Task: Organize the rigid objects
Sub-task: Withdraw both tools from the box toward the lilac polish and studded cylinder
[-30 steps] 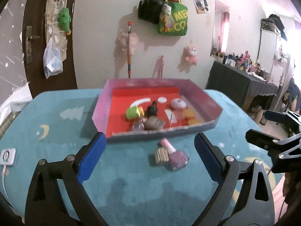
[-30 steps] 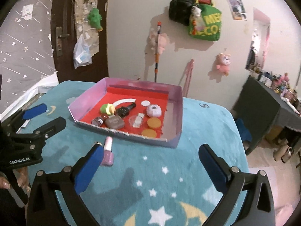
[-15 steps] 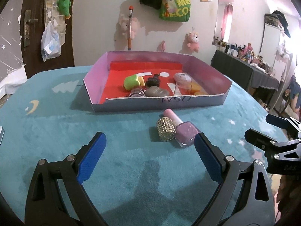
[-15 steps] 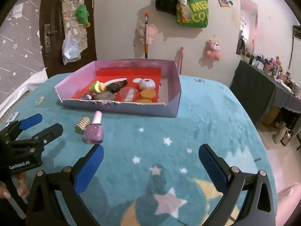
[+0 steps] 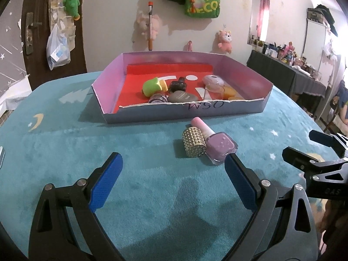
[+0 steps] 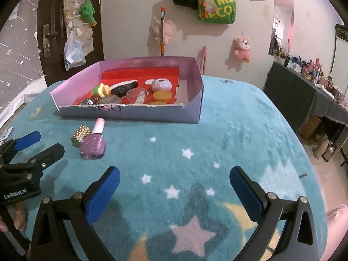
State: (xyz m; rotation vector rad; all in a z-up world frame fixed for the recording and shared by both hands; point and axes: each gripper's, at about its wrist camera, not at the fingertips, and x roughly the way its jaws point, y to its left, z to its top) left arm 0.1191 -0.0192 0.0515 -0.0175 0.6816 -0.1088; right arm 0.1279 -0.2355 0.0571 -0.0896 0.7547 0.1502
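Jaws of left gripper [image 5: 173,169] stand wide apart over the teal cloth [image 5: 141,195], nothing between them; right gripper [image 6: 174,182] likewise spread and empty above the star pattern. Versus 0.5 s ago, the left view sits lower and closer: the polish bottle [image 5: 219,146] now lies just past the left gripper's right fingertip, which overlaps the bottle's near corner in view; contact cannot be confirmed. Bottle lies on its side on the cloth, pink cap pointing at the box [image 5: 184,113], with the studded gold cap [image 5: 194,142] touching its left flank; the pair have not shifted on the cloth. Right view has also advanced, so bottle [image 6: 93,144] and gold cap [image 6: 81,135] appear larger at left, the left gripper's fingers [image 6: 28,140] close beside them. Beyond, the box stands just behind the pair, its contents unchanged: green toy [image 5: 152,86], black bottle [image 5: 178,85], grey stone [image 5: 181,97], clear cup [image 5: 214,91], orange discs [image 5: 230,91]. Far back, wall [image 5: 121,21] with hanging green bag [image 5: 202,4].
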